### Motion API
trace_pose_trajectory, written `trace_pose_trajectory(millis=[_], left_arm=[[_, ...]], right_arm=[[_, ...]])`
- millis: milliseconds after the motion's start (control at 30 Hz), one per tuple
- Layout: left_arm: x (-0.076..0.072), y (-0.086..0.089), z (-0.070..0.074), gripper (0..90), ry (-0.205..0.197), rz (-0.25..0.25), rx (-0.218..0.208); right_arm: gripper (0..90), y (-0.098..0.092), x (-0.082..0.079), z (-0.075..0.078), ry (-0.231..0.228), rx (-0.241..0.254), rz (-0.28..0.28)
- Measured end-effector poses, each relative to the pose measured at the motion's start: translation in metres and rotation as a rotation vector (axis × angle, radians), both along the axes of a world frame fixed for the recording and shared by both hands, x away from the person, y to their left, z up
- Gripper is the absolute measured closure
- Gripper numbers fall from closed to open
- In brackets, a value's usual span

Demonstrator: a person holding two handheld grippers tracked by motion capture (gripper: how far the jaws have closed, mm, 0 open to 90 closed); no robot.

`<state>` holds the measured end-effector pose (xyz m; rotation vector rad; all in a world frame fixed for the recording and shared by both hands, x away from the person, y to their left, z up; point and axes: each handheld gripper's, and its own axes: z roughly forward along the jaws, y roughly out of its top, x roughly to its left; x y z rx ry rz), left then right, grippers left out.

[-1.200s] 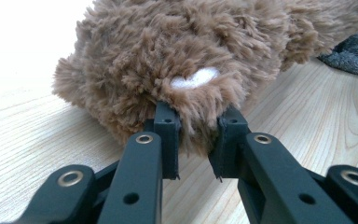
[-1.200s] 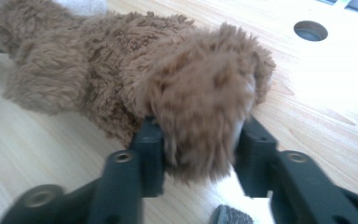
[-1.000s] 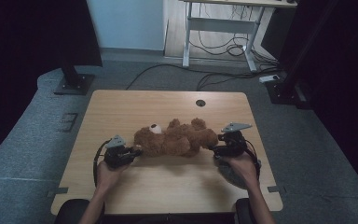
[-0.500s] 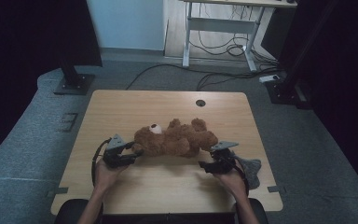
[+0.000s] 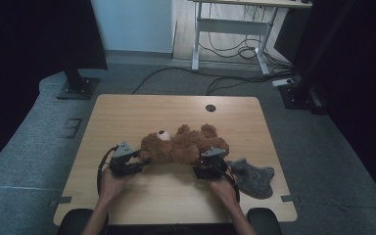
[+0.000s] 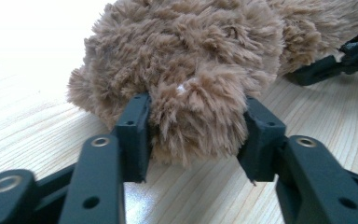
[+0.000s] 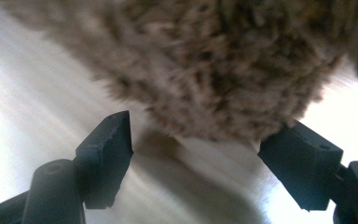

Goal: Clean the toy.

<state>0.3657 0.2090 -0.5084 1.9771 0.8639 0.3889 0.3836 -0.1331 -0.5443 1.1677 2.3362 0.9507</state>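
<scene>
High view: a brown teddy bear (image 5: 183,145) lies across the table (image 5: 127,112), just ahead of both hands. Left gripper (image 6: 196,135) has just been closing, and its pads press a furry limb between them. Right gripper (image 7: 196,140) has just been opening; its jaws stand apart under the bear, one pad brushing fur

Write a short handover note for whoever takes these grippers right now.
Left gripper: shut on the bear at its furry head end, jaws just closing.
Right gripper: open, jaws just opening, fur in front of them, one pad at the fur's edge.
Bear lies on its side mid-table.
Grey cloth lies on the table right of the right hand.
Done: left grip set.
Left: probably a right grip on the bear; the cloth is untouched.
</scene>
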Motion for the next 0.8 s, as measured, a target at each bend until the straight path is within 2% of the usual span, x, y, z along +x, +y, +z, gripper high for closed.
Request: trace_pose_trajectory(millis=[33, 133, 200, 433, 533, 633, 800], left_arm=[[0.000, 0.000, 0.000, 52.2, 0.001, 0.001, -0.002], [0.001, 0.000, -0.001, 54.6, 0.006, -0.001, -0.003], [0.000, -0.001, 0.000, 56.0, 0.006, -0.001, 0.002], [0.001, -0.004, 0.000, 65.5, 0.008, -0.005, 0.015], [0.000, -0.006, -0.001, 73.4, -0.013, 0.005, 0.032], [0.000, -0.006, 0.001, 76.7, -0.021, 0.009, 0.030], [-0.002, -0.004, 0.009, 77.3, -0.037, 0.010, -0.004]], right_arm=[[26.3, 0.000, 0.001, 0.000, -0.010, 0.005, -0.010], [33.1, 0.000, 0.005, -0.002, 0.001, 0.010, -0.015], [38.3, 0.000, 0.007, -0.002, 0.009, 0.032, -0.035], [64.6, 0.001, 0.008, 0.002, 0.020, 0.046, -0.052], [74.4, 0.003, 0.007, 0.005, 0.006, 0.041, -0.053], [76.7, 0.004, 0.004, 0.011, -0.005, 0.023, -0.048], [77.2, -0.001, -0.002, 0.029, -0.018, 0.038, -0.023]])
